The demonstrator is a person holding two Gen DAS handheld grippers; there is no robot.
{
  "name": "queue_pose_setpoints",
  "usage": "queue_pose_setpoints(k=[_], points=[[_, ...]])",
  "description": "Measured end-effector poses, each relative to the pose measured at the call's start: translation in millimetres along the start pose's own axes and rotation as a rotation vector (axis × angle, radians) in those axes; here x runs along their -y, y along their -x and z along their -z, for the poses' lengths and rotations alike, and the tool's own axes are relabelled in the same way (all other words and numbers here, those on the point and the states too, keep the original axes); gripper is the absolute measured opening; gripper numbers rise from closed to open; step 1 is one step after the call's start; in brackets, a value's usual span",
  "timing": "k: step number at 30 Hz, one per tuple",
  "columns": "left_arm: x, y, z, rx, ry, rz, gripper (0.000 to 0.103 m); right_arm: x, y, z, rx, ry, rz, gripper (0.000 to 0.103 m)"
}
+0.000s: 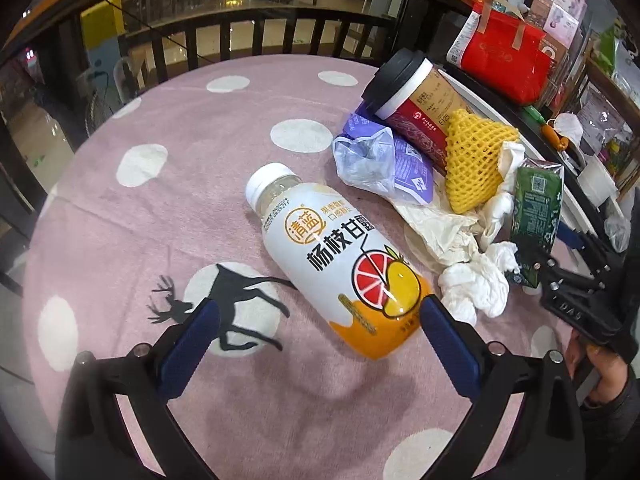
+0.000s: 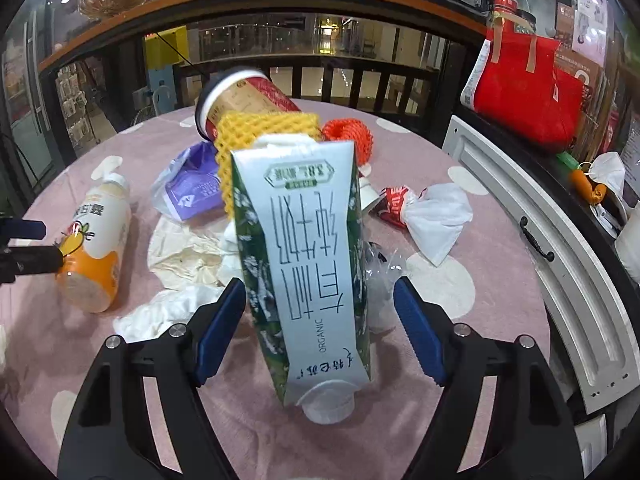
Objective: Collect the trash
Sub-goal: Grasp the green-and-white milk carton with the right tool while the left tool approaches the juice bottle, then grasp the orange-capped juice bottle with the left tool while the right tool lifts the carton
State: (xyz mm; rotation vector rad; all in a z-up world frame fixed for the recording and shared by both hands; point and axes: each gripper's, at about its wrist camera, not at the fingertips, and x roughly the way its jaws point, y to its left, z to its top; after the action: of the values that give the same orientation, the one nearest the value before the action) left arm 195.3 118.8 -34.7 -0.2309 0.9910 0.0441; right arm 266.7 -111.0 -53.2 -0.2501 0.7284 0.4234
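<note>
Biggest risk: milk carton (image 2: 304, 264), centre frame in the right wrist view, sits between my right gripper (image 2: 320, 312) pads but isn't pinched yet. There's a gap on both sides, so it could tip or slide out w/ a skewed squeeze. Next: bottle (image 1: 340, 264), mid-frame in the left view. My left gripper (image 1: 320, 320) is spread wide, right pad by its orange base, so a nudge may roll it. Smallest: tissue wads (image 1: 476, 284), lower right, could snag.

pink dotted tablecloth (image 1: 120, 220) with deer print (image 1: 224, 304), red bag (image 2: 528, 96) on shelf, dark railing (image 1: 248, 36)
</note>
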Motion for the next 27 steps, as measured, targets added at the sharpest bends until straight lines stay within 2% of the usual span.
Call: queue_pose_setpoints(k=[3,8,13,17,20,23,27], points=[[0.4,-7.6,-9.3,-0.025,0.025,0.025,0.099,-2.4,1.2,-0.2,0.015,0.015,-0.007,0.059],[-4.1,-7.5,-24.3,-0.028,0.074,0.032,0.097,-9.8,18.5,4.0,0.051,0.055,0.023,0.057],[-7.4,-33.4,-38.5,-0.133,0.131,0.054,0.097,-18.3,40.3,8.3,0.098,0.068,0.048,0.057],[-3.8,-54.7,-46.6,-0.183,0.141,0.026,0.097,-24.2,57.6,14.9,0.125,0.072,0.061,0.057],[-7.1,-66.7,-49.4,-0.21,0.166,0.003,0.091,-26.3,66.9,19.8,0.134,0.074,0.065,0.057],[-6.8,-65.6,-48.6,-0.191,0.159,-0.008,0.077,-27.0,76.5,25.9,0.143,0.073,0.074,0.057],[-5.0,-57.7,-40.9,-0.174,0.148,0.001,0.069,-26.6,85.9,34.9,0.152,0.061,0.068,0.057]])
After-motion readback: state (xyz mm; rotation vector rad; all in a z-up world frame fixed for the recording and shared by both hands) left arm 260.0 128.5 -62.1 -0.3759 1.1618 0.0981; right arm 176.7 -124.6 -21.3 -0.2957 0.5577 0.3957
